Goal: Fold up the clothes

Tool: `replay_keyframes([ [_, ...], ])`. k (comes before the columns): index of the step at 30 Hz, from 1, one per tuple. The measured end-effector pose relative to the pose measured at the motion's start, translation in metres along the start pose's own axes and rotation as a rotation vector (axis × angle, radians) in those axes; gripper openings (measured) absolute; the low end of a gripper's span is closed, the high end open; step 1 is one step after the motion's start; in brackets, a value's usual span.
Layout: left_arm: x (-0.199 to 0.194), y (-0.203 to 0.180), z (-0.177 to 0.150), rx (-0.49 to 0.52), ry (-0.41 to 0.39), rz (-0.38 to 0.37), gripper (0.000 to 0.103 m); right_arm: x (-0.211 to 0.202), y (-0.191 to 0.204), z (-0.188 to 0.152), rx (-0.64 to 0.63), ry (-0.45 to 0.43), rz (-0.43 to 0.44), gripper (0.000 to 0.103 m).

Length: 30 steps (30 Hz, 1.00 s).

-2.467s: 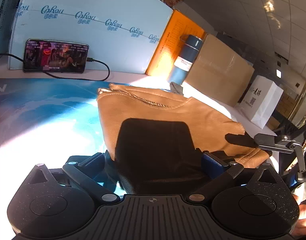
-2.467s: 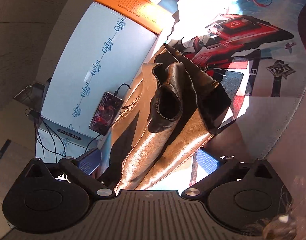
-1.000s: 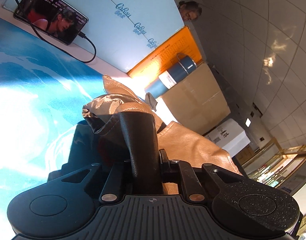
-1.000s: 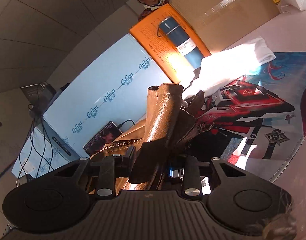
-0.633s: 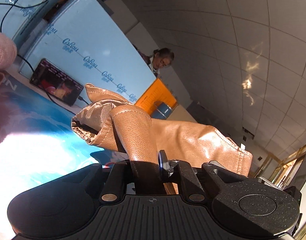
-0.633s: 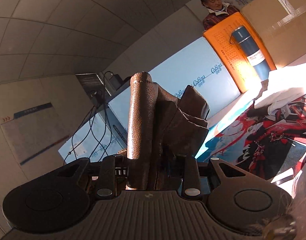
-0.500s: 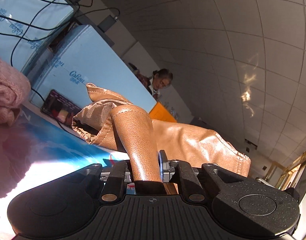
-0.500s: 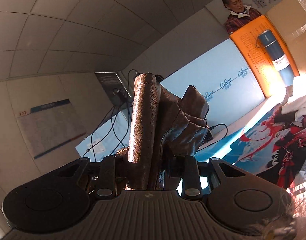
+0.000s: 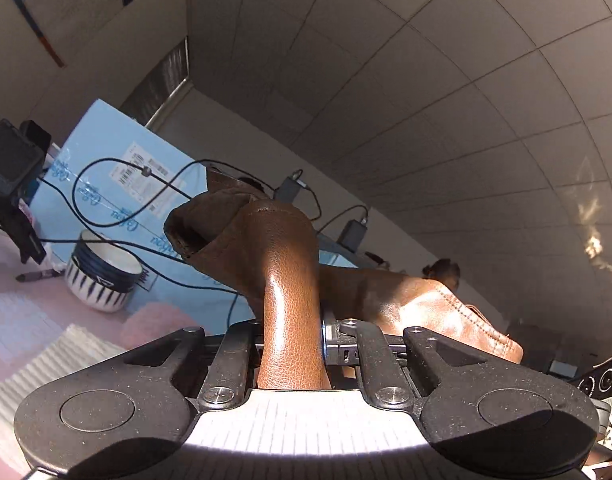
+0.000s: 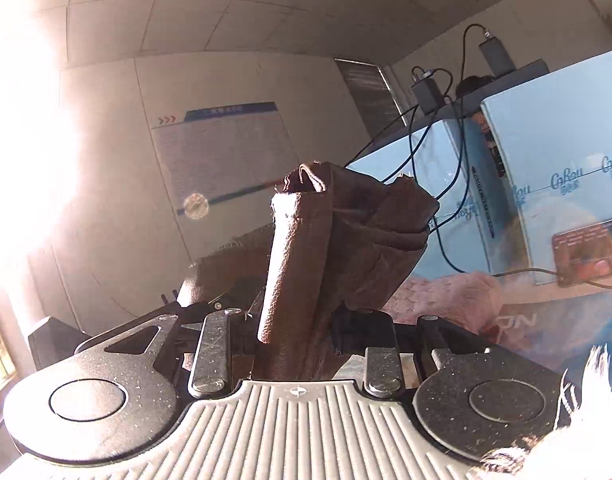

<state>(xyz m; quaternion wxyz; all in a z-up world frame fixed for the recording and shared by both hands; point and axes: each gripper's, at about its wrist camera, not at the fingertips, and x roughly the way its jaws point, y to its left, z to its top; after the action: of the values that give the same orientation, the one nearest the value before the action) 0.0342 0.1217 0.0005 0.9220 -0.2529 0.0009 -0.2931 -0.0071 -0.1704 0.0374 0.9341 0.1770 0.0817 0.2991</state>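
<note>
Both tools, L [image 9: 292, 344] & R [image 10: 294, 336], clamped on brown leather garment [image 9: 418, 304]; tiled ceiling [image 9: 426, 80], blue boxes [image 10: 566, 152]

One brown leather garment [image 9: 290, 264], one striped bowl [image 9: 100, 276], two hand-held grippers [image 9: 292, 344], several black cables [image 9: 106, 184].

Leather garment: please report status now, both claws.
Left claw shut on leather garment. Right claw shut on it too. Garment lifted off table. Nothing blocking.

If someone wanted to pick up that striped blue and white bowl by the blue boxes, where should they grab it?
Probably by the rim of the striped blue and white bowl, coming from above. It stands upright with its mouth open, and its wall is too wide to clasp whole. A black cable crosses in front, so a pinch on the near-left rim looks clearest.
</note>
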Motion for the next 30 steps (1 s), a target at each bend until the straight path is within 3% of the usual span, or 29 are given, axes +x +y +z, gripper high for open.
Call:
replay_keyframes([
  [5,0.031,0.029,0.023,0.137,0.083,0.037,0.012,0.061,-0.001,-0.008,0.036,0.042,-0.014,0.027],
  [8,0.061,0.047,0.028,0.188,0.162,0.076,0.012,0.085,-0.006,-0.013,0.044,0.072,-0.066,0.027],
  [13,0.088,0.081,0.015,0.146,0.298,0.226,0.014,0.11,-0.022,-0.028,0.078,0.144,-0.179,0.03],
  [16,0.094,0.086,0.009,0.163,0.336,0.28,0.025,0.107,-0.036,-0.032,0.116,0.185,-0.173,0.035],
  [19,0.094,0.085,0.008,0.203,0.323,0.33,0.037,0.094,-0.035,-0.029,0.101,0.183,-0.167,0.044],
  [21,0.087,0.075,0.01,0.267,0.289,0.448,0.072,0.085,-0.035,-0.028,0.091,0.182,-0.163,0.055],
  [23,0.08,0.06,0.016,0.319,0.191,0.557,0.091,0.076,-0.035,-0.026,0.08,0.18,-0.159,0.064],
  [26,0.07,0.037,0.027,0.33,0.102,0.586,0.097,0.058,-0.037,-0.021,0.067,0.168,-0.165,0.076],
  [30,0.061,0.004,0.028,0.305,0.046,0.533,0.102,0.031,-0.042,-0.013,0.037,0.125,-0.21,0.081],
])
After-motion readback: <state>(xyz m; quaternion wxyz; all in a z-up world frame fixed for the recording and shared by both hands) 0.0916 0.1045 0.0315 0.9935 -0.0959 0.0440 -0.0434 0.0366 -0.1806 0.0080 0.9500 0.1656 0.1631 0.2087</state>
